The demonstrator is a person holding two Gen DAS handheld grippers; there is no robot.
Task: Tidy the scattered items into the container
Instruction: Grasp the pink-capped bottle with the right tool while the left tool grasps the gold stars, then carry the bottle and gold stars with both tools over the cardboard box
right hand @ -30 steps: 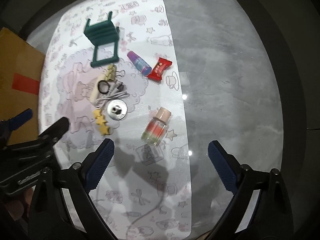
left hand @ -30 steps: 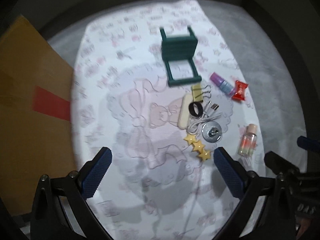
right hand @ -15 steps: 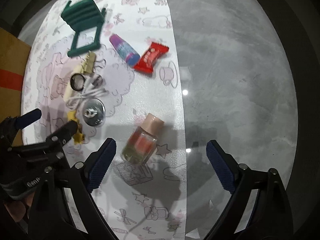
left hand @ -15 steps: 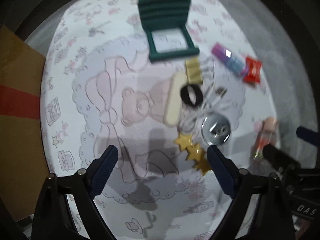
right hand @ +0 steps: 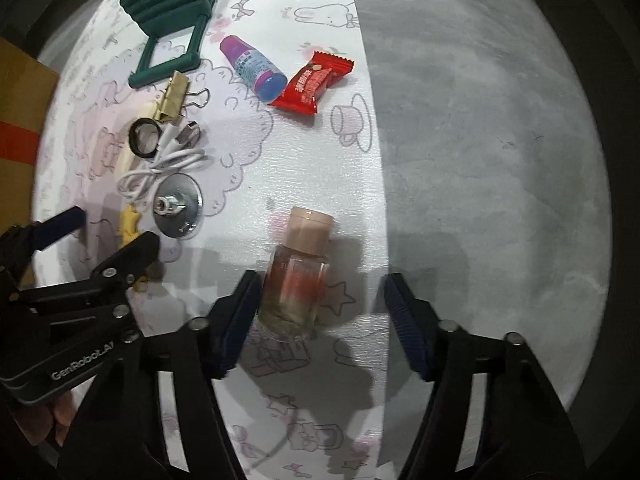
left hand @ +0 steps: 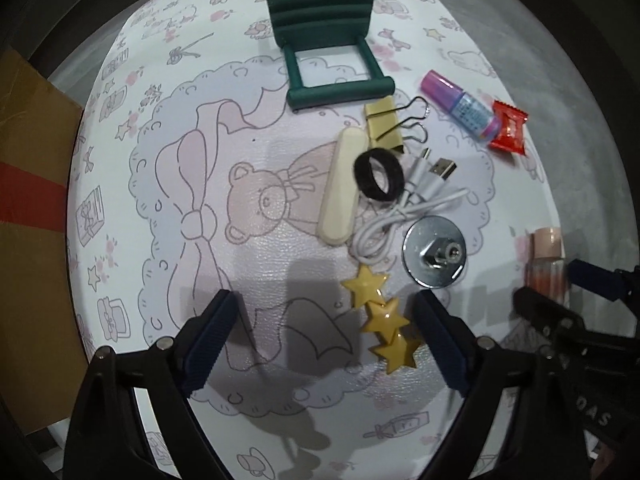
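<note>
Nothing has gone into any container yet, as far as these views show; every item lies loose on the patterned mat (left hand: 168,208), and no obvious bin is in sight, only a cardboard box (left hand: 32,208) at nine o'clock of the mat, which may or may not be it.

Largest on the mat is the green toy chair (left hand: 324,20) at twelve o'clock. Next comes the clear bottle (right hand: 298,280) with the peach cap, at four o'clock near the mat's edge. The right gripper (right hand: 320,324) has just been closing with that bottle between its jaws: the left pad looks to be at the glass, the right pad stands apart, so it is not clamped.

Smaller things cluster at the centre: purple-capped vial (left hand: 460,108), red candy (left hand: 508,128), cream clip (left hand: 340,188), white cable (left hand: 404,216), metal disc (left hand: 434,256), binder clip (left hand: 386,128), black ring (left hand: 378,174).

The left gripper (left hand: 324,340) has just been narrowing, holds nothing, and has the star clip (left hand: 384,316) just inside its right pad.

Judged so, the tidying is at its very first pick.
</note>
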